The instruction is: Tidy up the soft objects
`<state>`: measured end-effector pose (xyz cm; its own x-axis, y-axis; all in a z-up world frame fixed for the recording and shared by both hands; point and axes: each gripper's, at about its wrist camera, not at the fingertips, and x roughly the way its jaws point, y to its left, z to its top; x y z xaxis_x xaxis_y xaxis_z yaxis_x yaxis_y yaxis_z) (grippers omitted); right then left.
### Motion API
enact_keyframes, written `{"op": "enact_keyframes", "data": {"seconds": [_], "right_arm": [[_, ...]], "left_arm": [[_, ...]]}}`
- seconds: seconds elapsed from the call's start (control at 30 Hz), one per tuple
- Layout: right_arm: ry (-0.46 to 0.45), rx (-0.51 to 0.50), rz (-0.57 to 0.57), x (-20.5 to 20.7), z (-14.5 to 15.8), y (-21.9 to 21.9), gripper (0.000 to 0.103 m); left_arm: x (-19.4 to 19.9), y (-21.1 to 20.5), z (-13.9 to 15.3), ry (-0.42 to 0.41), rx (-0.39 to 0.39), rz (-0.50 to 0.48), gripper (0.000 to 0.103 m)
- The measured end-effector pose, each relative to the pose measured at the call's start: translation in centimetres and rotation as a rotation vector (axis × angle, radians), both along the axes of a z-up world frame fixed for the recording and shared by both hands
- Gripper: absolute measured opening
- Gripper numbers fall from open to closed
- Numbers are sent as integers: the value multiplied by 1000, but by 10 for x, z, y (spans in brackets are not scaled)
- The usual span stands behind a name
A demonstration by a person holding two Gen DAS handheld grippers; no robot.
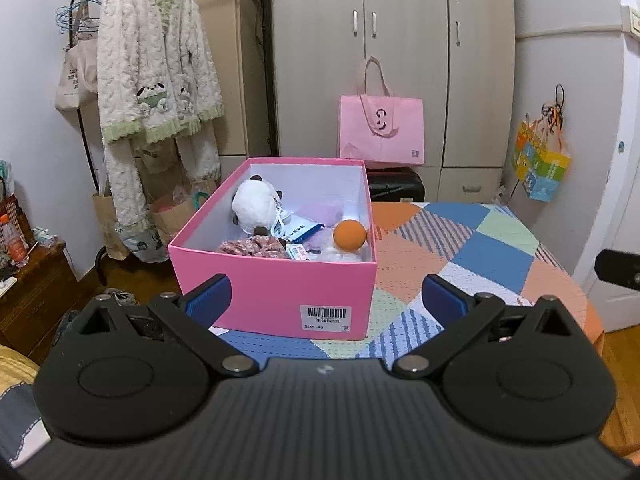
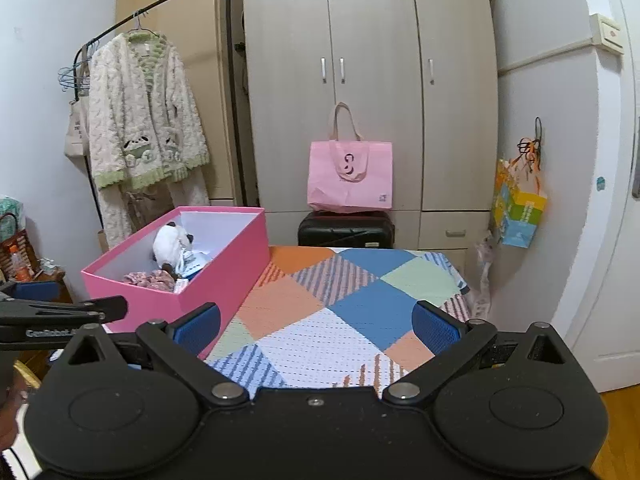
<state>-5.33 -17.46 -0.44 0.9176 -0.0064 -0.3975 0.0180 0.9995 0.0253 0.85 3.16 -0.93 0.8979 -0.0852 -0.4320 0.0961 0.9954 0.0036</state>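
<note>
A pink box point(image 1: 276, 292) stands on the table's left part. Inside lie a white plush panda point(image 1: 254, 202), an orange ball point(image 1: 350, 234), a floral fabric piece point(image 1: 254, 247) and a purple fluffy item point(image 1: 320, 212). My left gripper point(image 1: 326, 298) is open and empty, just in front of the box's near wall. My right gripper point(image 2: 316, 322) is open and empty, above the patchwork cloth to the right of the box point(image 2: 224, 280). The panda point(image 2: 172, 242) and the floral fabric point(image 2: 150, 279) also show in the right wrist view. The left gripper's body point(image 2: 60, 316) shows at that view's left edge.
The table carries a patchwork cloth point(image 2: 340, 312). Behind it stand a black suitcase point(image 2: 346, 230) with a pink tote bag point(image 2: 350, 174) on top, and a wardrobe point(image 2: 372, 80). A clothes rack with a fluffy robe point(image 1: 154, 76) stands at the left. A colourful bag point(image 2: 518, 208) hangs at the right.
</note>
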Motion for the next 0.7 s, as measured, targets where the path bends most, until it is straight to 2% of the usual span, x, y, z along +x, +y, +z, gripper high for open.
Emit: {"op": "enact_keyframes", "data": {"seconds": [0.1, 0.3, 0.7], "right_arm": [[-1, -11, -17, 0, -1, 0, 103], [-40, -44, -30, -10, -7, -1, 103], [-60, -79, -81, -13, -14, -8, 103]], "left_arm": [[-3, 0, 0, -11, 0, 0, 103], [-14, -4, -3, -87, 30, 14, 103], [-18, -9, -17, -88, 39, -19, 103]]}}
